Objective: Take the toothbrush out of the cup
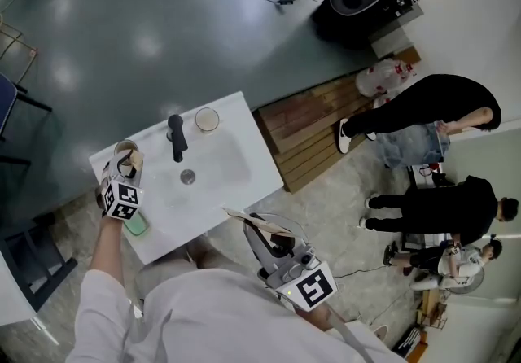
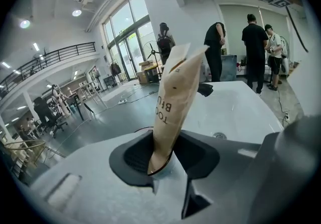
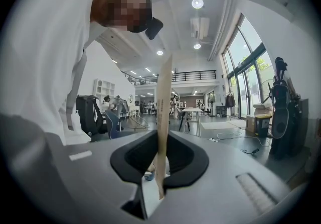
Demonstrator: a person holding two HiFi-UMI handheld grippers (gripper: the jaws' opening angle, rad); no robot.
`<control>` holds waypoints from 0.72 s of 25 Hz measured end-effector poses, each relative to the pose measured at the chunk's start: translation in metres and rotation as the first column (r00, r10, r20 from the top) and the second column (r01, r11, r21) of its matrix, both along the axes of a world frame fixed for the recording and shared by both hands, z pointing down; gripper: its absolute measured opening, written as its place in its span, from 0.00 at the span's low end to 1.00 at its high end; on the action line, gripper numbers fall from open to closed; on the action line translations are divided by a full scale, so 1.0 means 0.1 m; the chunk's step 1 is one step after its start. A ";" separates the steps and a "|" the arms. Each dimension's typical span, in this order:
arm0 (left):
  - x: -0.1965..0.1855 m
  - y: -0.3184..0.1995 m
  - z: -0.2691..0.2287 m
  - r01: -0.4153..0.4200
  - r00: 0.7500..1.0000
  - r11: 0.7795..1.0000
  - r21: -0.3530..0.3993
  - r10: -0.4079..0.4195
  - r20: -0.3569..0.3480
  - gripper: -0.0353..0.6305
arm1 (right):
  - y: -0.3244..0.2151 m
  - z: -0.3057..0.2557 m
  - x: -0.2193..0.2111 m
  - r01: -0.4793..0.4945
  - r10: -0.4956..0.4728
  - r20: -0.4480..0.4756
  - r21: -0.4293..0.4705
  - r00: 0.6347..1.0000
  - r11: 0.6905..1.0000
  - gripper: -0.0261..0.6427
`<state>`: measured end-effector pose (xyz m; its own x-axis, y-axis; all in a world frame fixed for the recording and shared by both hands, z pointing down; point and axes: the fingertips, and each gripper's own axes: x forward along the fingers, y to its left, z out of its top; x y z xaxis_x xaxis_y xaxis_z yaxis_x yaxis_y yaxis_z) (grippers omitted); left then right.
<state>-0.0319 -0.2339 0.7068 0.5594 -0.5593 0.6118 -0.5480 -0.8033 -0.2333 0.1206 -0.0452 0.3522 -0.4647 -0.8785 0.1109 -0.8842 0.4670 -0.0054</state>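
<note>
Toothbrush (image 2: 175, 97) between left hand-held gripper (image 2: 163, 160) jaws

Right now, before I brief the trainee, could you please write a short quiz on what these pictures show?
1. Multiple choice: what stands between the jaws of the left hand-held gripper? A) a soap bar B) a brown paper toothbrush packet C) a metal spoon
2. True or false: the right hand-held gripper is empty.
3. What colour is the faucet on the white sink?

Key: 1 B. 2 False: its jaws pinch a thin paper packet, seen edge-on. 3 Black.
</note>
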 end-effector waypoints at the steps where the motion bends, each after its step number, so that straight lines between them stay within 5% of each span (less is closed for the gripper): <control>1: 0.00 0.00 0.00 -0.005 1.000 1.000 -0.002 0.005 -0.003 0.24 | 0.00 0.00 0.00 0.001 -0.001 0.000 0.000 1.000 1.000 0.11; 18: -0.06 0.07 -0.31 0.017 0.994 1.000 0.010 -0.016 -0.108 0.12 | -0.13 0.05 0.10 0.016 -0.016 0.011 0.004 1.000 1.000 0.11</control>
<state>-0.0381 -0.2268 0.6759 0.6127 -0.5750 0.5421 -0.5836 -0.7918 -0.1802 0.1303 -0.0586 0.3568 -0.4795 -0.8715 0.1027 -0.8767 0.4808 -0.0132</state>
